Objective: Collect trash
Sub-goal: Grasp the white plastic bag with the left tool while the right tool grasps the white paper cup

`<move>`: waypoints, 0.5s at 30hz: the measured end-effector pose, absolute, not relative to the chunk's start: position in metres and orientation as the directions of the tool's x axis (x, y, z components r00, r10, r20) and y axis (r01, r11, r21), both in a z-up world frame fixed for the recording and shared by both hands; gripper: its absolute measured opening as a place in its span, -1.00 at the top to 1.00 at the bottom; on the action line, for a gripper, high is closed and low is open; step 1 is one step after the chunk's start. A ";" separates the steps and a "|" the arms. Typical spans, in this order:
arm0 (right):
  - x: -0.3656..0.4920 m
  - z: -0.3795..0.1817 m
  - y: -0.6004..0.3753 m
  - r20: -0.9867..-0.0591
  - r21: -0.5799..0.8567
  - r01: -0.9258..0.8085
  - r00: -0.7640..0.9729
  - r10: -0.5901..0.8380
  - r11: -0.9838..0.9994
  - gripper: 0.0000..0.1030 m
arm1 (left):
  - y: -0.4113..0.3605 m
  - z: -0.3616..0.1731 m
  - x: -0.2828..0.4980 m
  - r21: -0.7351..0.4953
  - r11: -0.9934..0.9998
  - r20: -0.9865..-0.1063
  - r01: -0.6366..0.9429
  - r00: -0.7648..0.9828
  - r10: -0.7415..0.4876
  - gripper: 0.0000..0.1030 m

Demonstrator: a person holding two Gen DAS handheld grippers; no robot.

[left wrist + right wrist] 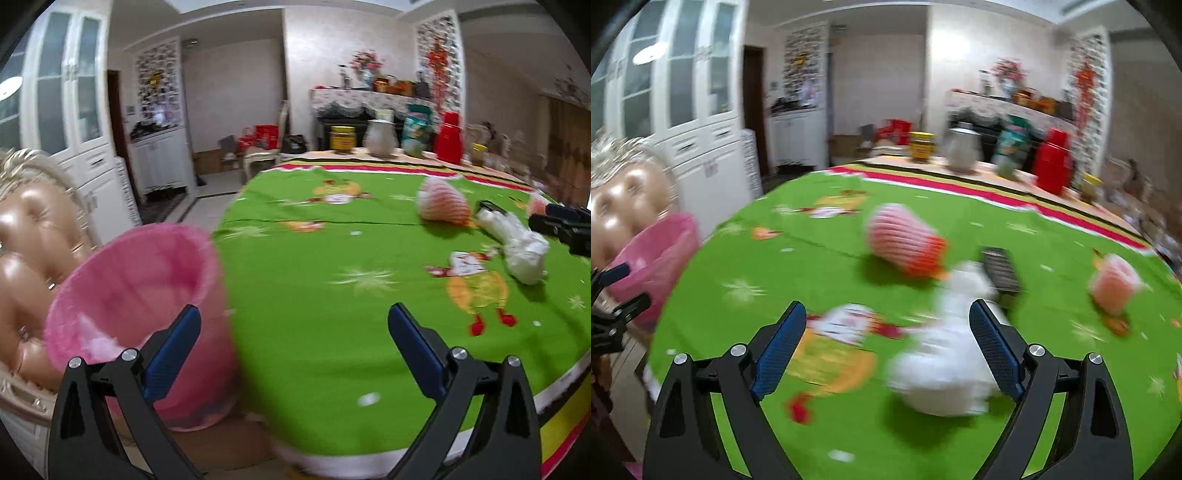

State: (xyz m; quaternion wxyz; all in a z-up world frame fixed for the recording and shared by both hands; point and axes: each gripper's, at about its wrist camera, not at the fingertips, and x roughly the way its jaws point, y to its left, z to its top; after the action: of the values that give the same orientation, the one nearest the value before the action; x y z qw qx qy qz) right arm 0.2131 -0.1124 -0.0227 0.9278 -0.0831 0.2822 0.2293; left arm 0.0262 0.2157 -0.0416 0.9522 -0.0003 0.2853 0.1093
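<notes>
Motion blur is smearing the crumpled white wrapper (pixel 945 354) and the striped red-and-white bag (pixel 905 243) in the right wrist view, the pink bin (pixel 140 310) is hiding its base behind the left gripper (pixel 293 350), and the right gripper (pixel 565 229) is getting cut off at the frame edge.

A tall white cabinet (pixel 66 92) with glass doors fills the upper left of the frame, with a dark doorway (pixel 116 118) beside it and pale walls (pixel 236 92) behind. At upper right a cloth-draped sideboard (pixel 365 98) carries flowers (pixel 366 61), and a red hanging ornament (pixel 437 70) decorates the patterned panel beside it. A cream chair (pixel 264 147) stands on the light floor (pixel 218 184) at centre.
</notes>
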 end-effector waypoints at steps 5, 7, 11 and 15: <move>0.239 -0.027 -0.170 -0.580 0.011 -0.361 0.758 0.300 0.933 -0.65 | 0.157 -0.039 0.058 0.065 0.996 -0.554 -0.059 0.828 0.085 -0.91; 0.250 -0.029 -0.184 -0.591 0.028 -0.333 0.755 0.285 0.942 -0.65 | 0.134 -0.038 0.072 0.055 0.998 -0.563 -0.002 0.826 0.032 -0.91; 0.271 -0.027 -0.203 -0.590 0.041 -0.311 0.759 0.274 0.950 -0.65 | 0.082 -0.038 0.105 0.008 0.993 -0.597 0.117 0.797 -0.089 -0.91; 0.282 -0.019 -0.219 -0.543 0.034 -0.291 0.798 0.262 0.956 -0.64 | 0.043 -0.041 0.129 -0.015 0.984 -0.616 0.178 0.774 -0.149 -0.91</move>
State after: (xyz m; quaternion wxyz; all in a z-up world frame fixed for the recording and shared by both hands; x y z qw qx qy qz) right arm 0.2823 -0.2187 -0.0187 0.9478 -0.0255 0.2825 0.1458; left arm 0.1288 0.0429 -0.0408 0.9414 0.0219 0.3251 -0.0870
